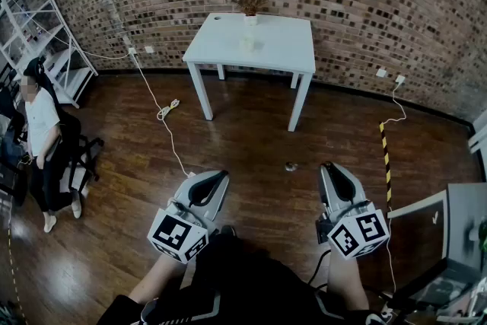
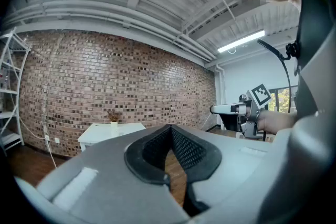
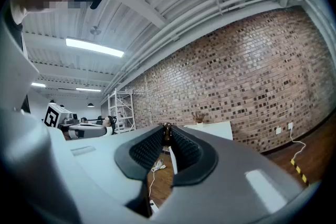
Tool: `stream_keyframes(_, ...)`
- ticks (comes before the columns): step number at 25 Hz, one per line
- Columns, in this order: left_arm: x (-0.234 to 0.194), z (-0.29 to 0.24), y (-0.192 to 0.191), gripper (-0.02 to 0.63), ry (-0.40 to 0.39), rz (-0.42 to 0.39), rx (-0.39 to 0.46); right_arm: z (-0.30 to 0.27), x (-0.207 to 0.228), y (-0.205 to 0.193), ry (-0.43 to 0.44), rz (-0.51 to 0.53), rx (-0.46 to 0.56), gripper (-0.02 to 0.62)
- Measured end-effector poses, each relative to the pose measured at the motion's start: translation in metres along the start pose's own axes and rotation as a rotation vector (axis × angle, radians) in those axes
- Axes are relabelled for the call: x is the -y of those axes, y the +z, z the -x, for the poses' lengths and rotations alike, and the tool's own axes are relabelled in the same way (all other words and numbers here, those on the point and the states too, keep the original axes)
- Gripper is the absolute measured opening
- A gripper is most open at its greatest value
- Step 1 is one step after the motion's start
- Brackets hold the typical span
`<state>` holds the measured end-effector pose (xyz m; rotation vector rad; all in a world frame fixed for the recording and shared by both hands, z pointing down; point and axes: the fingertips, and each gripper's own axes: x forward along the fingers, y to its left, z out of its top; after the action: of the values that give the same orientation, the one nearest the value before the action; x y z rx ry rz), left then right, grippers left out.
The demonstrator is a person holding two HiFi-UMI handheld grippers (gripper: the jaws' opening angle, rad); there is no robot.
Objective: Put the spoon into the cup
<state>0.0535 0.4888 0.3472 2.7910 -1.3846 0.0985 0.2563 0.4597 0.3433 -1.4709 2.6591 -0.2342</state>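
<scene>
Far ahead a white table [image 1: 281, 42] stands against the brick wall, with a small potted plant [image 1: 250, 4] and a small pale thing, perhaps the cup [image 1: 248, 44], on it. No spoon can be made out in any view. My left gripper [image 1: 216, 180] and right gripper [image 1: 328, 167] are held level near my body, well short of the table. The left gripper [image 2: 170, 128] has its tips together and holds nothing. On the right gripper [image 3: 167, 132] the tips stand slightly apart, and a small brown thing I cannot identify shows there.
A person [image 1: 42, 125] stands at the left near a white shelf rack [image 1: 38, 34]. A white cable [image 1: 163, 114] runs across the wooden floor, where a small object [image 1: 290, 166] lies ahead. A grey desk [image 1: 456, 240] is at my right.
</scene>
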Motion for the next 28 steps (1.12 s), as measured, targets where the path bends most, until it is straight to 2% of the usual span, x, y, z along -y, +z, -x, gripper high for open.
stream_keyframes(7, -0.043, -0.021, -0.004, -0.006, -0.021, 0.016, 0.032, -0.045, 0.003, 0.008, -0.02, 0.018, 0.009, 0.051)
stream_keyframes(18, -0.136, -0.049, 0.005, -0.006, -0.03, 0.018, 0.059, -0.14, -0.003, 0.014, -0.033, 0.027, 0.017, 0.051)
stream_keyframes(28, -0.207, -0.063, 0.008, -0.006, -0.052, 0.062, 0.07, -0.211, -0.012, 0.014, -0.063, 0.018, 0.006, 0.051)
